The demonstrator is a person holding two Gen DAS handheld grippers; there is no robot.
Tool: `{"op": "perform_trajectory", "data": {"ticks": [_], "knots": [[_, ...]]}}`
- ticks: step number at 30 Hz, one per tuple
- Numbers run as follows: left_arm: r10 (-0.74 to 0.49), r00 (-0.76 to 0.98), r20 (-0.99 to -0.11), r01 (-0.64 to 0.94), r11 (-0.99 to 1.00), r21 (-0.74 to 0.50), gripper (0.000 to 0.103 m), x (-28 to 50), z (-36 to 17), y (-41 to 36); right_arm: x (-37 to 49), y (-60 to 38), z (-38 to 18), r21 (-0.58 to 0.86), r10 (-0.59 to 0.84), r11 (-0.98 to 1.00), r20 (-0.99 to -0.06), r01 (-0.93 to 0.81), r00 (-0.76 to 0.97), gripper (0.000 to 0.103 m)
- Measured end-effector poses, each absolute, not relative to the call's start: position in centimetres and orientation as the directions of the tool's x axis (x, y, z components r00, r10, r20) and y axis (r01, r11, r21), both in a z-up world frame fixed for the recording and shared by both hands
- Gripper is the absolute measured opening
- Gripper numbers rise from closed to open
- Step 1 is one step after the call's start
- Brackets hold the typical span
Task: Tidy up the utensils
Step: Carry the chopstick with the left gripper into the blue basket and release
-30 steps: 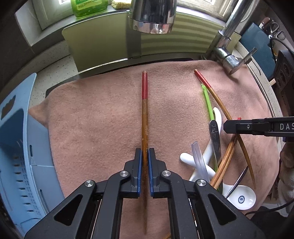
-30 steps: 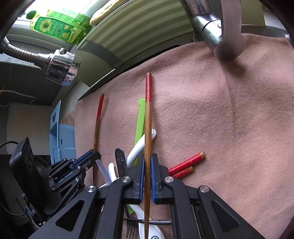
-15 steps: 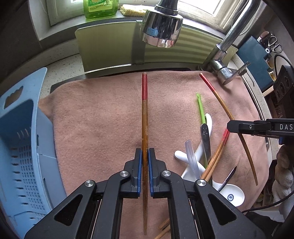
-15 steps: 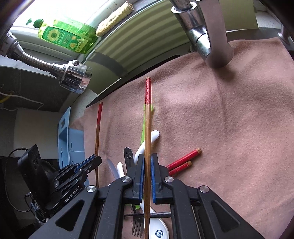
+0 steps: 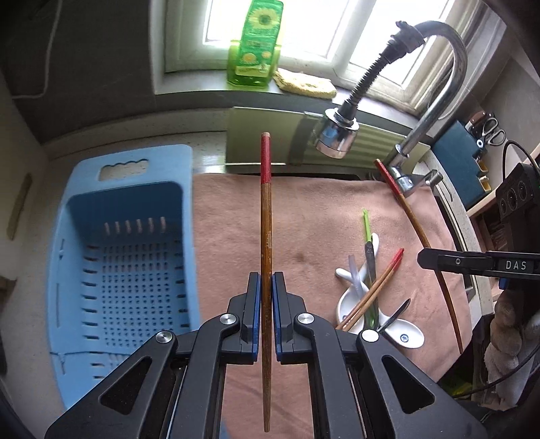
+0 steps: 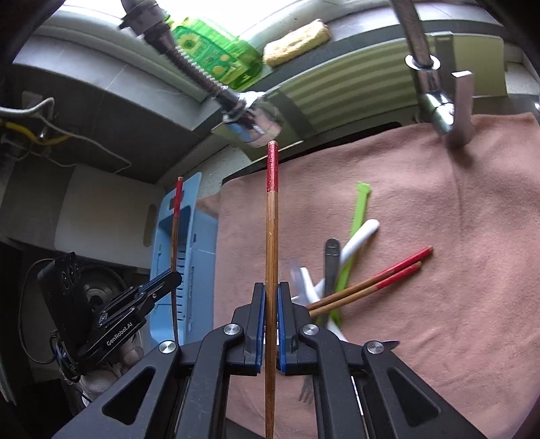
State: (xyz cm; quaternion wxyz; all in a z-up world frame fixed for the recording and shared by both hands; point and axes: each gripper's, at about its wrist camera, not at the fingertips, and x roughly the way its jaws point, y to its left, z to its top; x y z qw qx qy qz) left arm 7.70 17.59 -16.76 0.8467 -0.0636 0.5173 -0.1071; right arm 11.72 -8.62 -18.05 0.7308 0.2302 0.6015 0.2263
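Both tongs clamped: left tongs [image 5: 266, 300] and right tongs [image 6: 270, 317] each grip one chopstick [image 5: 265, 243] lengthwise, lifted off towel. Blue basket [image 5: 125, 250] lies left; left hand nearer.

Bright window [image 5: 303, 30], grey sill [image 5: 202, 86], faucet [image 5: 435, 101]

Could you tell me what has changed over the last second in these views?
Both tools rose off the brown towel, each still clamping its red-tipped chopstick: left tool, right tool. The blue basket came into fuller view. The utensil pile stayed put.
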Motion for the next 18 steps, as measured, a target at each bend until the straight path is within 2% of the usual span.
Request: {"op": "perform_trajectory", "data": {"ticks": [9,18], "knots": [[-0.182,0.454,-0.872,-0.021,0.976,-0.215,0.005,5.3,-17.7,24.5,11.3,2.4,-16.4,0.640,0.665,0.744,-0.739,-0.192,0.113,0.006],[-0.198,0.446,-0.873,-0.090,0.960,-0.263,0.005,5.6,-19.9,28.3,10.9,11.3,-17.9,0.598,0.629,0.768,-0.772,-0.230,0.093,0.006]]}}
